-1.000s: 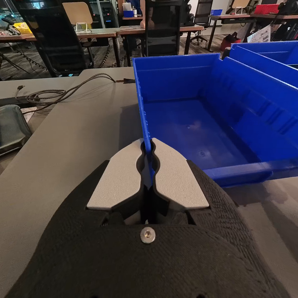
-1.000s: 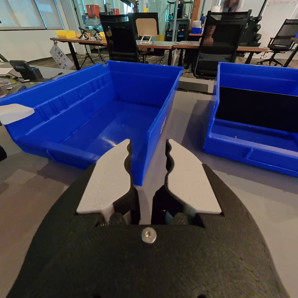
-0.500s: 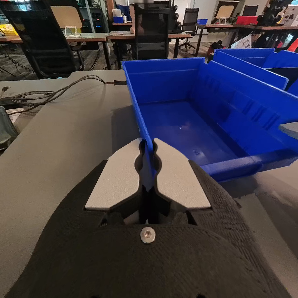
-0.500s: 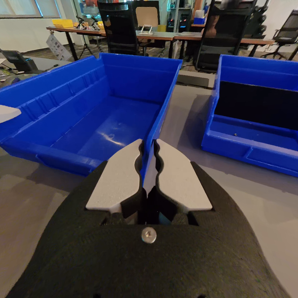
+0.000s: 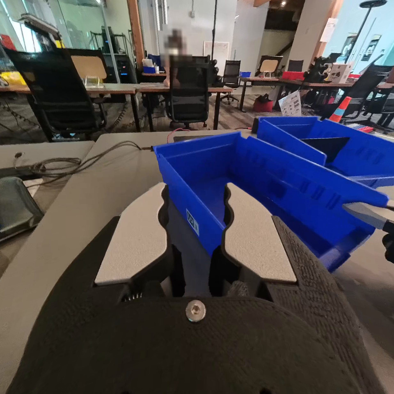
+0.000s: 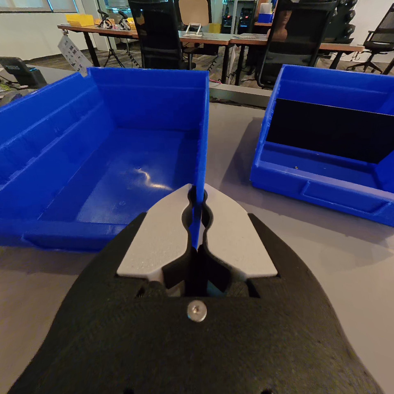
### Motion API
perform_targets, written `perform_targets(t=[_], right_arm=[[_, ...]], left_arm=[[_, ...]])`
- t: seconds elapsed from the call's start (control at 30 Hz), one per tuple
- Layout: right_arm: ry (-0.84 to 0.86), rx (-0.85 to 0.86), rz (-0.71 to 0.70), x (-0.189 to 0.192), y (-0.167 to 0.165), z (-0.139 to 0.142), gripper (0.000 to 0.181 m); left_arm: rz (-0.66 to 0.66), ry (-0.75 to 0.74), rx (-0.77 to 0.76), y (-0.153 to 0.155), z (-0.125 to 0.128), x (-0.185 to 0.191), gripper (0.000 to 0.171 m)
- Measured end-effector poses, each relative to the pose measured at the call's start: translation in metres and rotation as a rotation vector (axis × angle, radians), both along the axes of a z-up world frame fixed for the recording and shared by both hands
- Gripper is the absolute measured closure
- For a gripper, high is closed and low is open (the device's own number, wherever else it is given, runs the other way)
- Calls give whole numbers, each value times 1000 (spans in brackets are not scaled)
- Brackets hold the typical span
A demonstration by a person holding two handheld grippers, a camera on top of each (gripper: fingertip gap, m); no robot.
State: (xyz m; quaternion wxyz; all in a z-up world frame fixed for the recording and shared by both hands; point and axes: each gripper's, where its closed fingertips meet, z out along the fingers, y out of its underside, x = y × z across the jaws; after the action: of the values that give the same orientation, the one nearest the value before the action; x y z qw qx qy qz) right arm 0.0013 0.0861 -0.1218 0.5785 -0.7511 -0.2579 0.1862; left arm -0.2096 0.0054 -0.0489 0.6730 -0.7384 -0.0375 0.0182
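An empty blue bin (image 5: 213, 170) stands on the grey table (image 5: 85, 202). My left gripper (image 5: 195, 189) is open, with one finger on each side of the bin's left wall near its front corner; the wall stands in the gap, apart from the left finger. My right gripper (image 6: 198, 187) is shut on the right wall of the same bin (image 6: 106, 170), near the front corner. The right gripper's finger (image 5: 366, 215) also shows at the right edge of the left wrist view.
A second blue bin (image 6: 319, 170) with a black panel (image 6: 330, 128) inside stands to the right, with a strip of table between the bins. Cables (image 5: 55, 168) and a dark object (image 5: 15, 204) lie at the left. Office chairs and desks stand beyond the table.
My left gripper was shut on the bin's left wall and has opened. My right gripper was open about the right wall and has shut on it.
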Motion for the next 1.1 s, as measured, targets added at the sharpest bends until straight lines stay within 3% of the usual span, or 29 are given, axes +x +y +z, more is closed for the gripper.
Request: perform_targets(t=[0.37, 0.87, 1.1], right_arm=[[-2, 8, 12, 45, -52, 6, 179], [18, -16, 1, 98, -100, 3, 179], [39, -17, -61, 127, -122, -2, 178]], left_arm=[[-44, 36, 52, -2, 34, -15, 122], [-90, 83, 10, 42, 30, -11, 134], [-160, 69, -20, 60, 14, 27, 125]])
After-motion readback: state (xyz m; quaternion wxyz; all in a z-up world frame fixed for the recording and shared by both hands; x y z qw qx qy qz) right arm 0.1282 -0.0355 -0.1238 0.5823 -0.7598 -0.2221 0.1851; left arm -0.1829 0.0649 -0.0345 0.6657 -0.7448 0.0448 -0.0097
